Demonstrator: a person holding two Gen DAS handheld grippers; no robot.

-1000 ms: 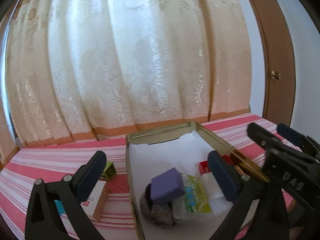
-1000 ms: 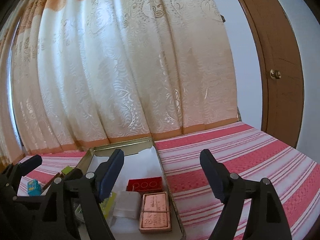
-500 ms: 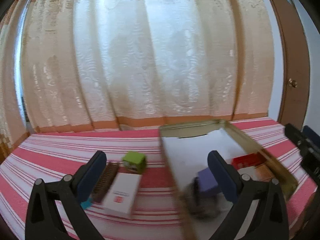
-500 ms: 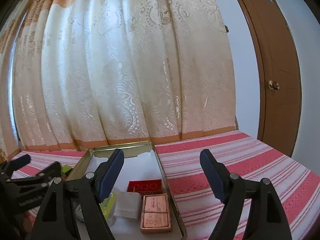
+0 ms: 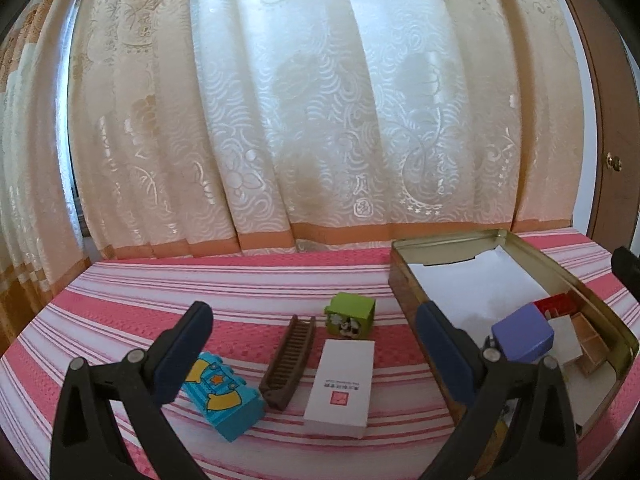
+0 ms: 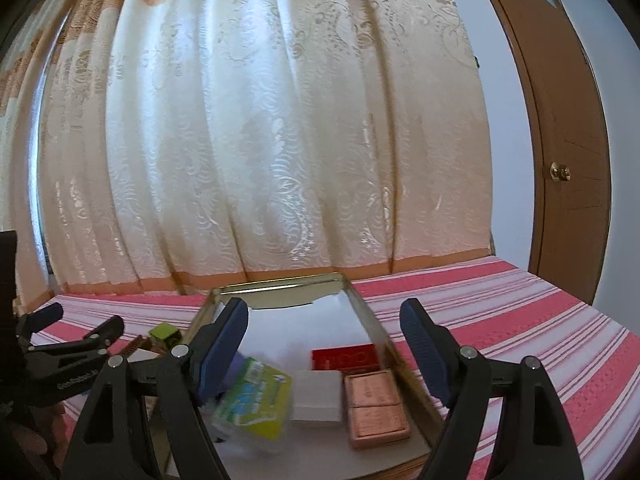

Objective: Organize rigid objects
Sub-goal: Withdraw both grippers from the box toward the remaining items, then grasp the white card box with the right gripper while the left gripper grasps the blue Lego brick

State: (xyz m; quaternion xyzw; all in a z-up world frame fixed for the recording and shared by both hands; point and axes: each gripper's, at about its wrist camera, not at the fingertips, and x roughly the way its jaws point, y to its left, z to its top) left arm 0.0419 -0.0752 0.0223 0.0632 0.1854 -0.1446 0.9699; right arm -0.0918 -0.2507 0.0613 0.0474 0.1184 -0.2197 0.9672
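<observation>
A gold metal tin [image 5: 404,272] lined with white paper sits on the striped cloth; inside lie a purple block [image 5: 524,332], a red box [image 6: 344,358], a copper box [image 6: 376,408], a white box [image 6: 316,396] and a green packet [image 6: 256,400]. Left of the tin lie a white box [image 5: 342,388], a brown comb-like piece [image 5: 290,360], a green cube [image 5: 350,314] and a blue toy block [image 5: 222,392]. My left gripper [image 5: 316,340] hovers open above these loose things, nothing between its fingers. My right gripper [image 6: 324,344] is open over the tin, empty.
A cream patterned curtain [image 5: 320,120] hangs along the far edge of the pink-and-white striped surface [image 6: 520,320]. A brown door [image 6: 560,140] with a brass knob stands at the right. The left gripper's body [image 6: 68,352] shows left of the tin in the right wrist view.
My left gripper has swung leftwards from over the tin to over the loose objects beside it. The right gripper shifted slightly, still over the tin. Both stay open.
</observation>
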